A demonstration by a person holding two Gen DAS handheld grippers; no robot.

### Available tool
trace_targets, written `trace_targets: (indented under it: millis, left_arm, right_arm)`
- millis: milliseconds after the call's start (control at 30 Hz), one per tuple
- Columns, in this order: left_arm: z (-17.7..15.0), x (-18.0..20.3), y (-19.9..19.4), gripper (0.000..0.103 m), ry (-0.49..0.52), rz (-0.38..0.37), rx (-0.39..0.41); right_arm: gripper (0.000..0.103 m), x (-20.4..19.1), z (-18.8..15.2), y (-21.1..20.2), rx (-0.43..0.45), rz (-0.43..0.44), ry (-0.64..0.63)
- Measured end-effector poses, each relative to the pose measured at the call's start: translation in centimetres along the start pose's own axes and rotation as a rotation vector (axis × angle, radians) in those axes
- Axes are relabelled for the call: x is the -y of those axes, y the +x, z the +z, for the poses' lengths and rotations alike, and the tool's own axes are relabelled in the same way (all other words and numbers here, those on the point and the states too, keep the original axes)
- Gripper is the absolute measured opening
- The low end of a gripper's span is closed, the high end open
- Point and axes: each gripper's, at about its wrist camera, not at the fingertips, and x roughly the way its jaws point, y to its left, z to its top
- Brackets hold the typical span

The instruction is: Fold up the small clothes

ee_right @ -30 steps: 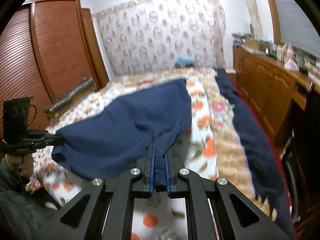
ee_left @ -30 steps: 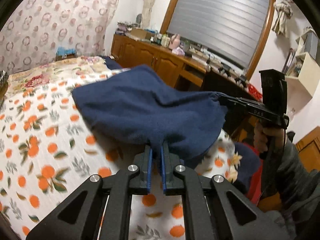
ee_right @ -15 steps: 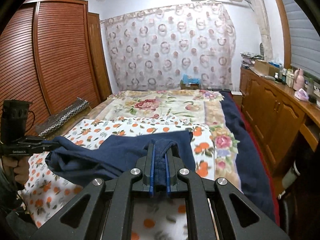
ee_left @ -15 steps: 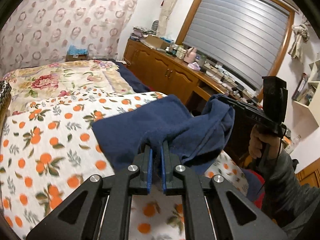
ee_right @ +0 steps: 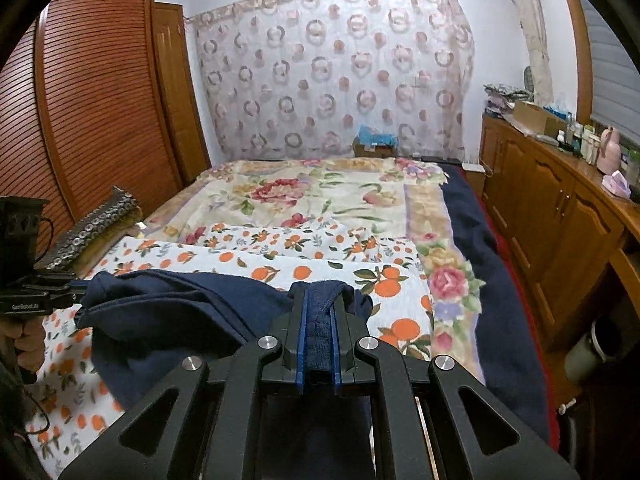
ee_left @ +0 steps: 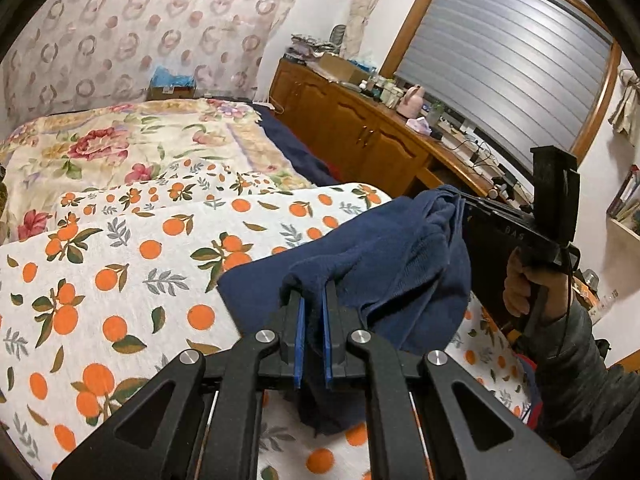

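Left tongs (ee_left: 311,300): I see the blue pads clamped on an edge of the navy garment (ee_left: 372,264).
Right tongs (ee_right: 319,300): I see them clamped on a ribbed band of the same garment, a thick fold filling the gap.
Garment: I find it bunched between the two tongs, sagging onto the orange-print sheet (ee_left: 120,264) at the near end of the bed.
Right hand (ee_left: 524,284): I see it gripping its handle, grey sleeve (ee_left: 580,356) below.
Surroundings: floral bedspread (ee_right: 320,192) beyond; wooden cabinets (ee_right: 560,216) alongside.
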Motion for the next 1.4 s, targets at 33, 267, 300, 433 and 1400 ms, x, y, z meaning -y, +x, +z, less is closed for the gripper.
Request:
trace_targets:
  millis: [33,267,300,433,1400]
  left_arm:
    - [-0.1,0.0,0.1,0.008,0.0,0.001,-0.002]
    - [0.2,-0.4,0.5,0.008,-0.025,-0.009,-0.023]
    - [0.3,-0.4,0.5,0.009,-0.029,-0.012,-0.026]
    - [0.6,-0.5,-0.2,0.025,-0.029,-0.029,-0.015]
    - [1.5,-2.1,4.3,0.081,0.025,0.218,-0.105]
  right_arm:
    - [0.008,-0.2,0.0,0.0,-0.005,-0.002,0.0]
    - [0.017,-0.3,1.0,-0.8,-0.003,-0.034,-0.009]
    - [0.025,-0.3,1.1,-1.2,0.003,-0.047,-0.006]
    - [0.038,-0.1,1.2,-3.1,0.03,-0.05,-0.004]
    - [0.008,3.0,2.4,0.4,-0.094,0.009,-0.009]
